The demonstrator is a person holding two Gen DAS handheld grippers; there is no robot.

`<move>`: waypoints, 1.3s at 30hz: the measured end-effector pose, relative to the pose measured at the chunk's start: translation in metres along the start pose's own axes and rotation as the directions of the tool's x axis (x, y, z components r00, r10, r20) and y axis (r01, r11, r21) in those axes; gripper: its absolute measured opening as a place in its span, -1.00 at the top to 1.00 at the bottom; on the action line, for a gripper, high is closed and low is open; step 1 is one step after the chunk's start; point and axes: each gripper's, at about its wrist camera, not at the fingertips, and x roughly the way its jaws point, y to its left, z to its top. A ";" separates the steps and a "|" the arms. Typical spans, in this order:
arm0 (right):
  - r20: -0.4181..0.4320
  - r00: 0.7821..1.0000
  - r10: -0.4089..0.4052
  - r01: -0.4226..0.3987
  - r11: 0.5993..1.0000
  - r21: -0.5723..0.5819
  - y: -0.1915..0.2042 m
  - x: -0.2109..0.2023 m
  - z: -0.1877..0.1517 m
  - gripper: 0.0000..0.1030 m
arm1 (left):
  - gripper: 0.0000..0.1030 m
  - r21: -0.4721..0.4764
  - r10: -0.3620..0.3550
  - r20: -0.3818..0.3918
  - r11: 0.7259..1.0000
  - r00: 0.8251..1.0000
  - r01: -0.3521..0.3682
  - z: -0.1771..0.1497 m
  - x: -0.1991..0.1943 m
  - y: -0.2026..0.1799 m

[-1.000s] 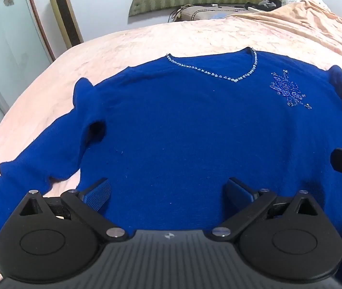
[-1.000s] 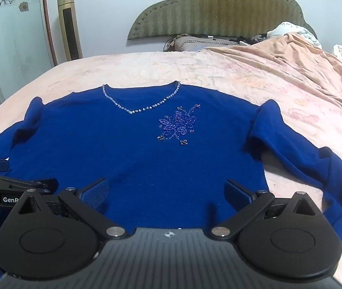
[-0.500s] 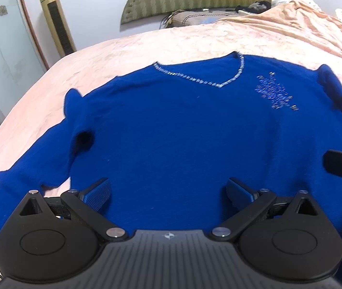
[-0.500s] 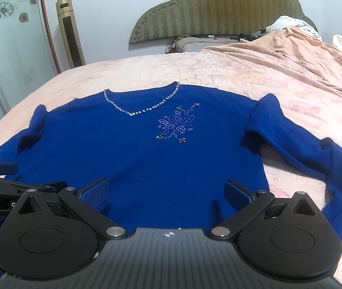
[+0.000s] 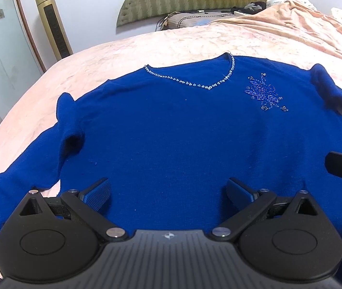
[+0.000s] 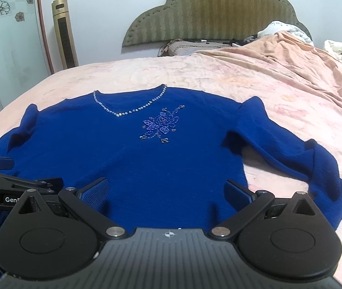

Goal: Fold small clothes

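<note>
A blue long-sleeved sweater (image 5: 183, 130) (image 6: 127, 149) lies flat, front up, on the pink bed, with a beaded V-neck (image 5: 195, 84) and a beaded flower (image 6: 161, 125) on the chest. Both sleeves spread out to the sides. My left gripper (image 5: 168, 192) hovers open over the sweater's lower left part, nothing between its fingers. My right gripper (image 6: 166, 191) hovers open over the lower right part, also empty. The left gripper's body (image 6: 5, 190) shows at the left edge of the right wrist view.
The pink bedspread (image 6: 219, 77) covers the bed, with a rumpled peach blanket (image 6: 303, 72) piled at the right. A green padded headboard (image 6: 214, 14), pillows and a white bundle stand at the far end. A gold tower fan (image 6: 65, 33) stands by the wall.
Both grippers have risen and drawn back a little from the sweater, so more of the bed and headboard shows. Both stay open. The sweater has not moved.
</note>
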 end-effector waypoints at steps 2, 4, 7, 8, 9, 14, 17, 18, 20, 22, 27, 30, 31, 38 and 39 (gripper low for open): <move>-0.002 1.000 0.006 -0.006 1.000 0.001 -0.001 -0.001 -0.001 -1.00 | -1.00 0.004 0.007 -0.004 1.000 1.000 -0.007 0.000 0.001 0.000; -0.003 1.000 0.010 -0.010 1.000 0.002 -0.001 -0.002 -0.001 -1.00 | -1.00 0.008 0.013 -0.008 1.000 1.000 -0.013 -0.001 0.001 -0.001; 0.001 1.000 0.007 -0.007 1.000 -0.001 -0.002 -0.004 -0.002 -1.00 | -1.00 0.008 0.017 -0.010 1.000 1.000 -0.017 -0.001 0.001 -0.003; 0.003 1.000 0.006 -0.006 1.000 -0.002 -0.002 -0.004 -0.002 -1.00 | -1.00 0.009 0.018 -0.010 1.000 1.000 -0.017 -0.001 0.001 -0.003; 0.005 1.000 0.007 -0.007 1.000 -0.004 -0.002 -0.005 -0.002 -1.00 | -1.00 0.010 0.019 -0.009 1.000 1.000 -0.019 -0.001 0.001 -0.003; 0.028 1.000 0.012 -0.011 0.999 -0.036 0.000 -0.012 -0.005 -1.00 | -1.00 0.017 0.020 -0.009 1.000 1.000 -0.019 -0.001 0.001 -0.006; 0.056 0.998 0.004 0.001 0.996 -0.087 0.001 -0.021 -0.010 -0.99 | -1.00 0.024 0.014 0.001 1.000 1.000 -0.014 0.000 0.000 -0.009; 0.065 0.998 0.002 0.005 0.995 -0.102 0.000 -0.025 -0.012 -0.99 | -1.00 0.026 0.011 0.005 1.000 1.000 -0.011 0.000 -0.001 -0.010; 0.081 0.997 -0.015 0.026 0.990 -0.141 -0.002 -0.033 -0.018 -0.99 | -1.00 0.031 0.002 0.006 1.000 1.000 -0.003 0.001 -0.001 -0.011; 0.108 0.992 -0.062 0.081 0.980 -0.181 -0.008 -0.042 -0.025 -0.98 | -1.00 0.036 -0.008 0.001 0.999 1.000 0.008 0.001 0.000 -0.013; 0.108 0.969 -0.221 0.241 0.943 -0.228 -0.033 -0.055 -0.042 -0.93 | -1.00 0.047 -0.023 -0.006 0.999 1.000 0.023 0.002 0.002 -0.018; 0.064 0.953 -0.295 0.302 0.927 -0.223 -0.050 -0.051 -0.051 -0.80 | -1.00 0.050 -0.027 -0.008 0.998 1.000 0.027 0.002 0.002 -0.021; 0.048 0.945 -0.323 0.326 0.919 -0.223 -0.055 -0.048 -0.054 -0.72 | -1.00 0.053 -0.025 -0.010 0.998 1.000 0.025 0.001 0.002 -0.022; -0.005 0.945 -0.326 0.320 0.932 -0.172 -0.068 -0.041 -0.063 0.23 | -1.00 0.067 -0.016 -0.009 0.998 1.000 0.017 0.000 0.002 -0.025; -0.001 0.950 -0.311 0.308 0.941 -0.141 -0.072 -0.045 -0.061 0.53 | -1.00 0.067 -0.016 -0.011 0.998 1.000 0.017 0.001 0.002 -0.025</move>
